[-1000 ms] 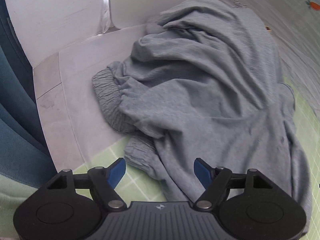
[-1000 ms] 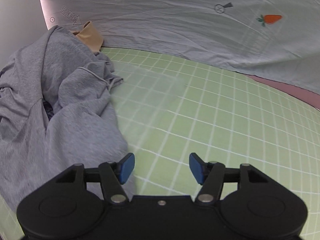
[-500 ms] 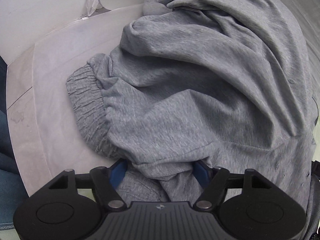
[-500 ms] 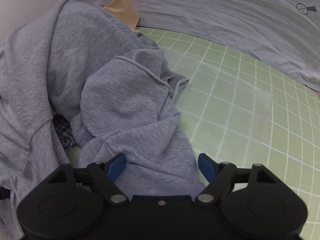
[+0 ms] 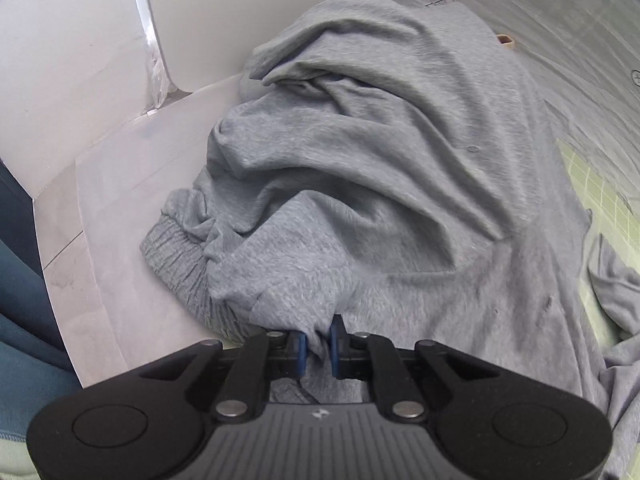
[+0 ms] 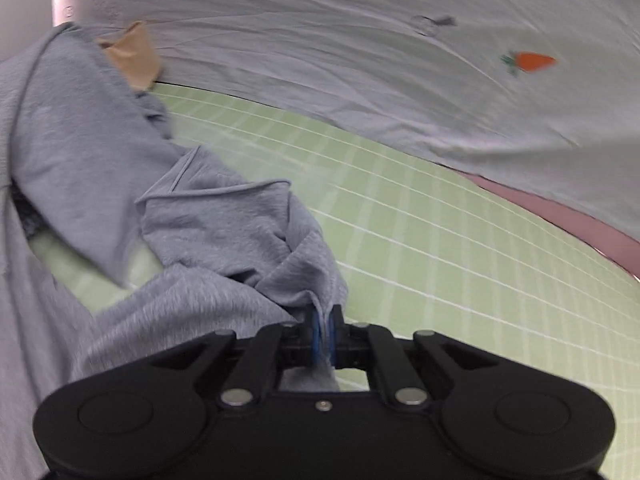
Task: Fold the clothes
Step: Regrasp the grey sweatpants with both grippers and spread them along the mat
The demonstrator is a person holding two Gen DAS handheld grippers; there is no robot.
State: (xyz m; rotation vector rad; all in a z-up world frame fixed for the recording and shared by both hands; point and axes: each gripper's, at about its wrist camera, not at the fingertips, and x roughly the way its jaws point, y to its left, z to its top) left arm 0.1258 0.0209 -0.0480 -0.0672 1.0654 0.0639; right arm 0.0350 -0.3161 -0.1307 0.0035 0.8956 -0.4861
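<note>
A crumpled grey sweatshirt [image 5: 380,184] lies in a heap, partly on a pale sheet and partly on the green grid mat. Its ribbed cuff [image 5: 176,256] shows at the left. My left gripper [image 5: 319,346] is shut on a bunch of the grey fabric near the cuff. In the right wrist view the same sweatshirt [image 6: 100,168] stretches to the left, and my right gripper [image 6: 325,336] is shut on a hemmed edge of it, lifted a little off the mat.
The green grid mat [image 6: 420,240] spreads to the right. A pale cloth with a carrot print [image 6: 530,61] hangs behind it. A tan item [image 6: 134,54] pokes out behind the heap. White boards [image 5: 72,52] stand at the back left.
Both grippers were open over the fabric; now both have closed on it. The right one has pulled its edge up and to the right.
</note>
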